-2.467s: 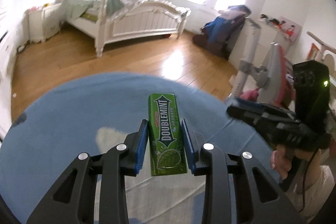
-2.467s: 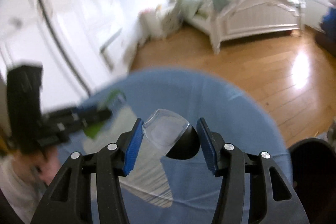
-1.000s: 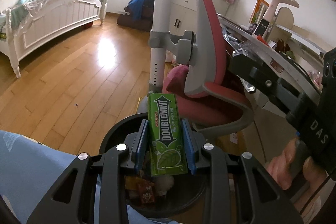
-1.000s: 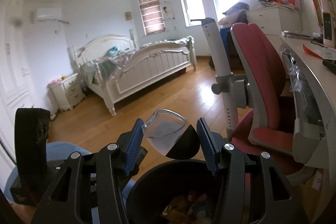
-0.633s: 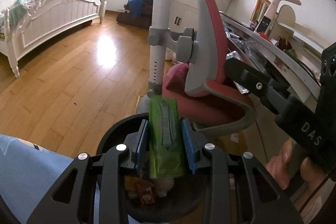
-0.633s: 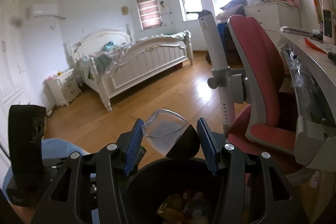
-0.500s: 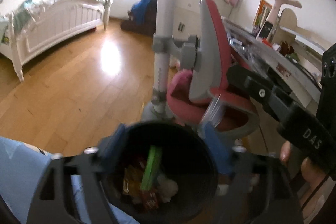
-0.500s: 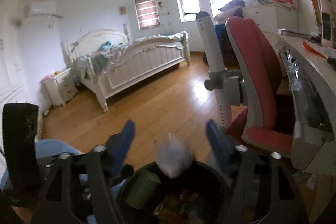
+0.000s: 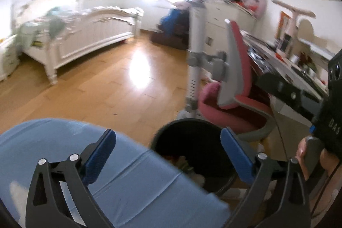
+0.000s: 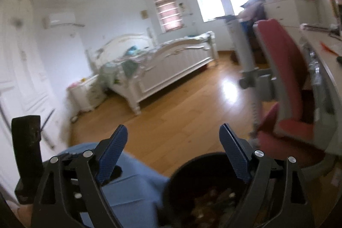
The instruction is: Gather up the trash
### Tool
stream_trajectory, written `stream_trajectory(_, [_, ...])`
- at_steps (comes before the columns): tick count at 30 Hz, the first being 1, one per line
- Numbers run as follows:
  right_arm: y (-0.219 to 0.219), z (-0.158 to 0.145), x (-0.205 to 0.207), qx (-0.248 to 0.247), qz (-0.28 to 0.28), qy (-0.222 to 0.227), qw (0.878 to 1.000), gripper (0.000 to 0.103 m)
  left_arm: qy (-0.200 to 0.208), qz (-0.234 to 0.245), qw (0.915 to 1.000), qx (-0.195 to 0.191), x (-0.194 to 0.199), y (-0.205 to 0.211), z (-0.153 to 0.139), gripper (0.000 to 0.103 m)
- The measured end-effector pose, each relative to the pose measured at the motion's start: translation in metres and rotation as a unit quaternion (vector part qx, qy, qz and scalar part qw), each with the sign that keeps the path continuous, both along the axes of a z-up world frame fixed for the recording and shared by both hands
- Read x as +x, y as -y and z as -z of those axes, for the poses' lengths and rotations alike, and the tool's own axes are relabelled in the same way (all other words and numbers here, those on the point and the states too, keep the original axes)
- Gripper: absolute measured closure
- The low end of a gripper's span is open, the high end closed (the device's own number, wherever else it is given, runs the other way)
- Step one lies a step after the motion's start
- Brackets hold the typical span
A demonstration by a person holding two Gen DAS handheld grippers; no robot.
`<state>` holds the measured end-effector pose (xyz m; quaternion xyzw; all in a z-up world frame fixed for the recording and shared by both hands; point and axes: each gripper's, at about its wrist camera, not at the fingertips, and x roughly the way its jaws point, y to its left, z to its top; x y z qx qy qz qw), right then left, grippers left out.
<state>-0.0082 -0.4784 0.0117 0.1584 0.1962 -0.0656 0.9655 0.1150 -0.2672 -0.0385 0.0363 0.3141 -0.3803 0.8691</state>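
Jaws of each hand-held gripper (image 9: 167,152) (image 10: 173,150) just opened wide, empty.

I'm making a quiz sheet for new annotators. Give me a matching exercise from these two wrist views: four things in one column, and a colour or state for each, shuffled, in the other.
Things:
1. left hand-held gripper
2. trash bin
3. desk chair
4. table cover

Colour or state:
A. red with a grey shell
B. open, nothing between the pads
C. light blue
D. black, with litter inside

Pairs: 1-B, 2-D, 3-A, 4-C
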Motion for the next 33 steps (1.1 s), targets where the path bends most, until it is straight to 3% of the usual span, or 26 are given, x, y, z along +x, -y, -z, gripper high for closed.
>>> stream_trajectory(4, [-0.049, -0.006, 0.004, 0.022, -0.076, -0.007, 0.997, 0.016, 0.002, -0.090, 0.9959, 0.007, -0.010, -0.066, -0.007, 0.005])
stream_trajectory(7, [-0.095, -0.010, 0.007, 0.026, -0.133, -0.012, 0.991, 0.015, 0.009, -0.158, 0.9874, 0.005, -0.022, -0.118, -0.010, 0.005])
stream_trajectory(10, [-0.147, -0.014, 0.008, 0.010, -0.188, -0.016, 0.982, 0.015, 0.021, -0.228, 0.9734, 0.002, -0.036, -0.174, -0.012, 0.005])
stream_trajectory(12, [-0.185, -0.019, 0.006, -0.004, -0.228, -0.015, 0.973, 0.015, 0.024, -0.280, 0.9597, 0.001, -0.045, -0.210, -0.012, 0.005])
stream_trajectory(15, [-0.237, -0.033, -0.007, -0.007, -0.295, 0.003, 0.956, 0.015, 0.033, -0.336, 0.9414, -0.001, -0.058, -0.254, -0.006, 0.005])
stream_trajectory(17, [-0.268, -0.048, -0.019, 0.027, -0.354, 0.019, 0.935, 0.015, 0.041, -0.362, 0.9314, 0.007, -0.066, -0.274, -0.002, 0.005])
stream_trajectory(20, [-0.300, -0.075, -0.040, 0.041, -0.403, 0.065, 0.912, 0.005, 0.043, -0.373, 0.9267, 0.005, -0.073, -0.295, 0.003, 0.005])
stream_trajectory(22, [-0.312, -0.086, -0.048, 0.016, -0.391, 0.094, 0.915, 0.005, 0.042, -0.382, 0.9232, 0.004, -0.074, -0.303, 0.005, 0.005])
stream_trajectory(25, [-0.322, -0.076, -0.036, -0.027, -0.338, 0.081, 0.937, 0.005, 0.041, -0.396, 0.9175, -0.002, -0.076, -0.314, 0.009, 0.005])
stream_trajectory(29, [-0.310, -0.029, -0.013, -0.060, -0.256, 0.021, 0.965, 0.005, 0.045, -0.397, 0.9164, -0.017, -0.083, -0.322, 0.014, 0.005])
stream_trajectory(33, [-0.295, 0.011, -0.009, -0.105, -0.195, 0.009, 0.975, 0.005, 0.050, -0.389, 0.9197, -0.014, -0.090, -0.320, 0.021, 0.005])
